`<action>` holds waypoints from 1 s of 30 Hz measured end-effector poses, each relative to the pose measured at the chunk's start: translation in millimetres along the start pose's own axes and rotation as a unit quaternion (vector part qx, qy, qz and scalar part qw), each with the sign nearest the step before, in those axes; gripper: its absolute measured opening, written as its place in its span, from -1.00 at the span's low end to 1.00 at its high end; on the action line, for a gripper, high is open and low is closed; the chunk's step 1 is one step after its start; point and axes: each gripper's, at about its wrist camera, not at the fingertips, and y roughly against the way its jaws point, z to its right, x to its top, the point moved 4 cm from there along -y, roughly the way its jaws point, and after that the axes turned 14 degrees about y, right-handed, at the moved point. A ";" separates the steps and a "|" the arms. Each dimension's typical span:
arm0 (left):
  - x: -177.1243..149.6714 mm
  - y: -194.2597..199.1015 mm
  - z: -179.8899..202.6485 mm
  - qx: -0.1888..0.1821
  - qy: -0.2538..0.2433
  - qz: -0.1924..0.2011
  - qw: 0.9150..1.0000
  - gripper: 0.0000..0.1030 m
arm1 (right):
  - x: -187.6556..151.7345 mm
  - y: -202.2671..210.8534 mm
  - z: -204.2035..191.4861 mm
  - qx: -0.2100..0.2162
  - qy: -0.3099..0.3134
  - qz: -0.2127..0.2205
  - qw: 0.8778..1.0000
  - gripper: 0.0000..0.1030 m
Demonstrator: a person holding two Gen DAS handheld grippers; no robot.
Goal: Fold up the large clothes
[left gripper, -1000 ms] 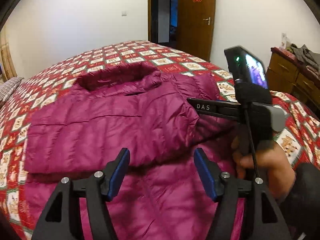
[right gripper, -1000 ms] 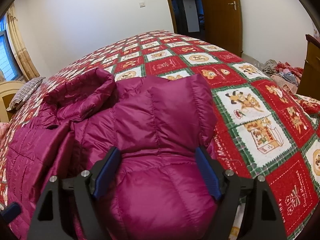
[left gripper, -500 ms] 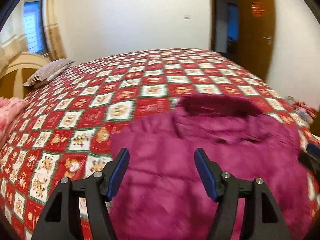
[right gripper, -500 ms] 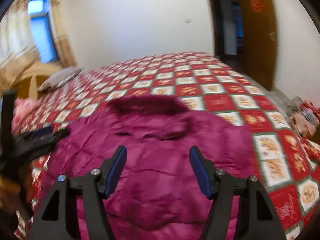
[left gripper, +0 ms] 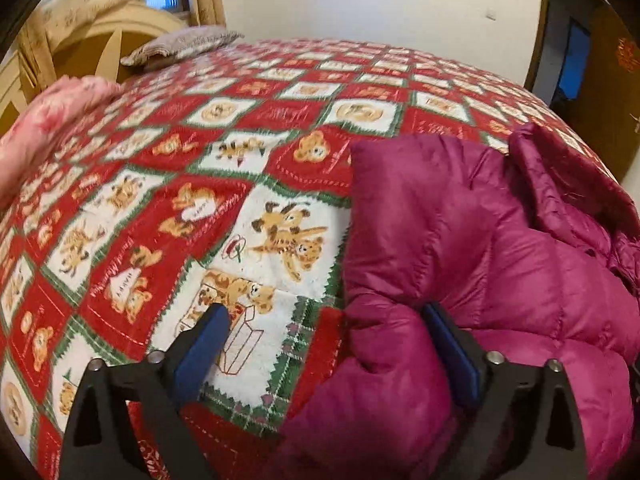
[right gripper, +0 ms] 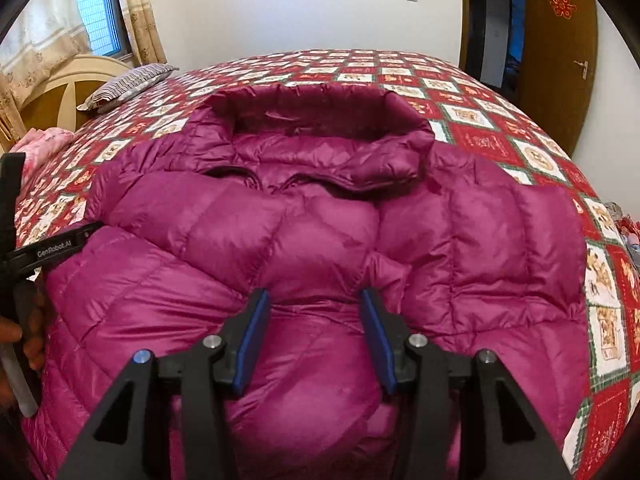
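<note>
A magenta puffer jacket (right gripper: 320,220) lies spread on the bed, hood (right gripper: 320,120) at the far end. My right gripper (right gripper: 314,332) hovers low over the jacket's near middle. Its jaws are closing with a puff of fabric bulging up between the blue pads (right gripper: 250,340). My left gripper (left gripper: 326,344) sits at the jacket's (left gripper: 460,260) left edge and its jaws are opening wide. One left finger (left gripper: 202,354) is over the bedspread and the other is against the jacket's folded edge. A hand (right gripper: 24,340) holding the left tool shows at the edge of the right wrist view.
The red, white and green bear-patterned bedspread (left gripper: 160,200) covers the whole bed. A striped pillow (left gripper: 180,42), a pink cloth (left gripper: 48,120) and a wooden headboard (right gripper: 68,92) sit at the far left. A brown door (right gripper: 560,80) stands at the right.
The left gripper swung from over the jacket's middle to its left edge, and its jaws widened. The right gripper shifted to the jacket's centre, and its jaws narrowed around the fabric.
</note>
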 end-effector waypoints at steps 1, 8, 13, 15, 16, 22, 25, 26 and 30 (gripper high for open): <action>0.6 -1.1 0.7 0.002 -0.001 -0.001 1.000 0.94 | -0.9 1.0 0.0 -0.001 0.000 0.000 1.000 0.00; 17.4 53.1 6.4 -0.060 -0.031 0.045 0.997 0.94 | 3.1 22.4 15.2 0.010 -0.018 0.002 1.000 0.26; 59.7 82.2 47.2 -0.108 -0.068 0.086 0.988 0.94 | 39.3 46.9 61.3 -0.002 -0.073 0.042 0.996 0.28; 77.0 68.7 74.6 -0.128 -0.079 0.059 0.987 0.94 | 55.4 40.5 77.1 -0.009 -0.089 0.039 0.995 0.29; 81.4 59.1 86.8 -0.136 -0.087 0.042 0.986 0.94 | 63.2 31.7 84.7 -0.011 -0.096 0.030 0.995 0.29; 79.5 -14.9 139.0 -0.124 -0.091 -0.054 0.987 0.94 | 75.9 -22.1 117.5 0.013 -0.194 -0.014 0.981 0.29; 72.0 -37.5 147.5 -0.115 -0.069 -0.082 0.988 0.93 | 73.7 -44.8 114.4 0.001 -0.180 -0.045 0.983 -0.26; 70.2 -39.3 149.6 -0.119 -0.064 -0.086 0.987 0.91 | 72.2 -51.3 109.5 0.006 -0.165 -0.055 0.985 -0.59; 62.2 -31.3 152.2 -0.150 -0.083 -0.087 0.981 -0.63 | 64.5 -44.7 97.6 -0.016 -0.099 -0.051 0.994 -0.71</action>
